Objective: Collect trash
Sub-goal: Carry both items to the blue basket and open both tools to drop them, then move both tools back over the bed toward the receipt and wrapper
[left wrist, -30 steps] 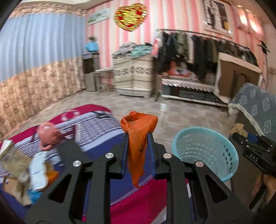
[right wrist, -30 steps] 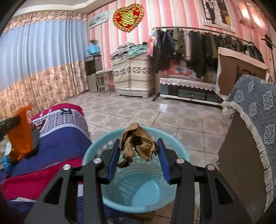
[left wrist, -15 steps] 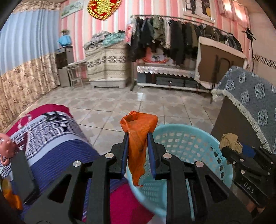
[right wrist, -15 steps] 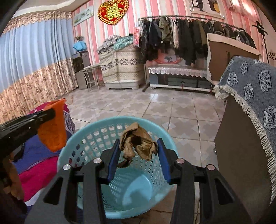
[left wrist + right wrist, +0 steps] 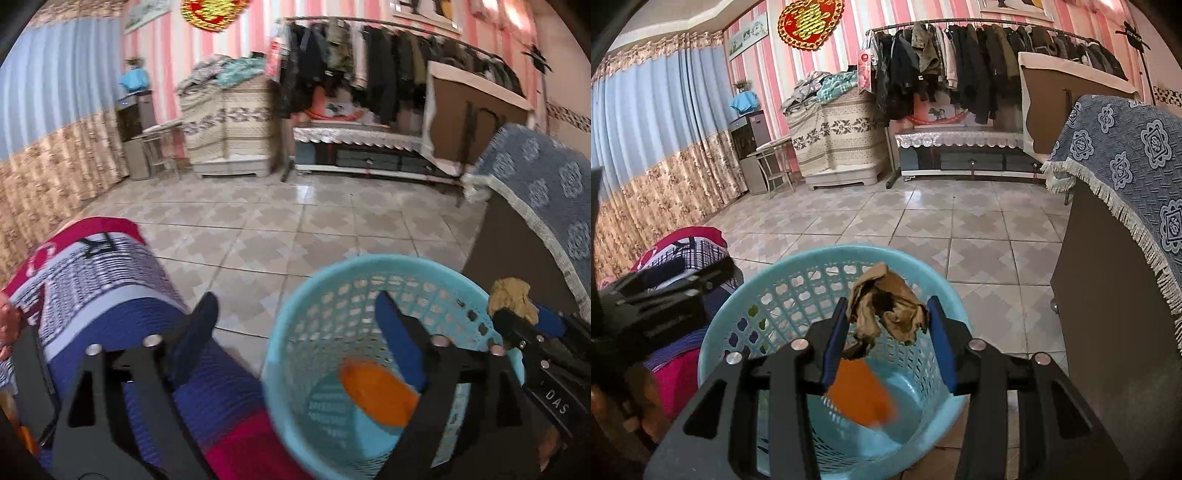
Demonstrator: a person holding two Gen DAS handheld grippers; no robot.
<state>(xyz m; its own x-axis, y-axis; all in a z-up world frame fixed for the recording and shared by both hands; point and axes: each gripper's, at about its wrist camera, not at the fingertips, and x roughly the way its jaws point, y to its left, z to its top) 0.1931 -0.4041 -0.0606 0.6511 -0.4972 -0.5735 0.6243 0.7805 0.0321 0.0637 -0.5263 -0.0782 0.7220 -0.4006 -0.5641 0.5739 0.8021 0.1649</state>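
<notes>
Left gripper point(image 5: 295, 328) opening wide, nothing between. Orange scrap point(image 5: 376, 391) blurred inside basket point(image 5: 295, 317), part-hidden by a finger. Right gripper point(image 5: 886, 325) clamping brown wad point(image 5: 886, 306).

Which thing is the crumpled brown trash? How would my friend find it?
Look for the round light-blue basket on the tiled floor beside the striped blanket. Right above its opening, the right tool pinches a crumpled brown wad between its blue pads. The only other trash there is the smooth orange piece down inside the basket; the wad is wrinkled, dull brown and held up in the air.
</notes>
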